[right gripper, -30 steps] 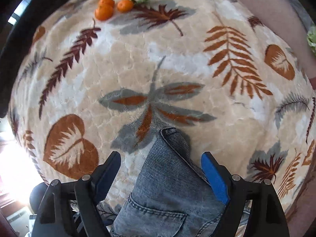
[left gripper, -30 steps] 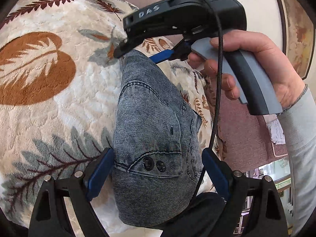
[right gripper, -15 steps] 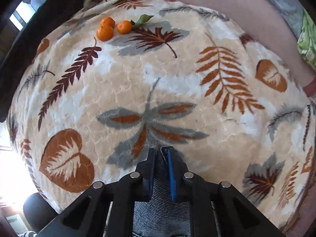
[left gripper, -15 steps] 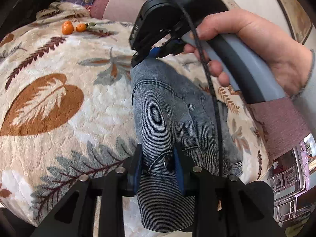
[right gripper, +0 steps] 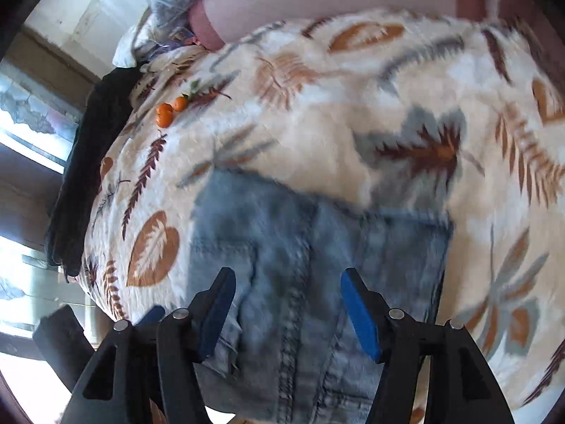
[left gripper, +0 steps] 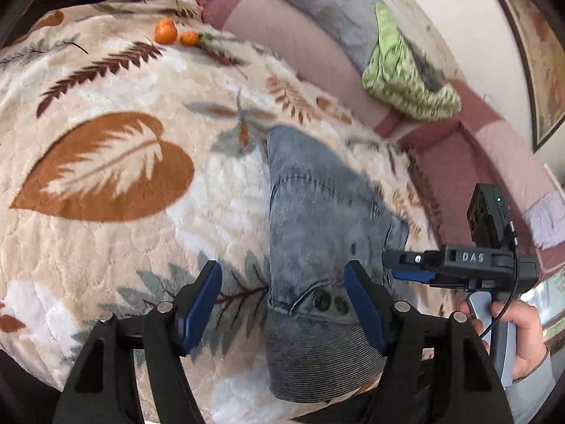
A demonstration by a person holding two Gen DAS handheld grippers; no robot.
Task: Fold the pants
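Item: folded denim pants, blue-grey, lying flat on a plush blanket with a leaf print in rust, grey and brown. In the left wrist view the pants run from below the left claw away ahead of it; the waistband end with two dark buttons sits between the claw's blue pads, slightly toward the right-hand pad, and the far folded edge lies well ahead.

Left claw: jaws opening, fairly wide, pads clear of the denim; nothing gripped.

Right claw: jaws opening, fairly wide, pointing steeply down over the pants; seams and a pocket edge show between and below its pads, blurred, none pinched. In the left wrist view this claw appears at the right edge of the pants, level with the left claw's right pad, its handle held by the person's hand.

Other contents:
- Two small oranges with a green leaf, on the blanket well ahead and left of the left claw.
- Green patterned cloth bundle, ahead and right, resting on a pink cushioned backrest.
- Framed picture on the wall, far right.
- Dark garment draped along the blanket's left edge, seen from the right claw.
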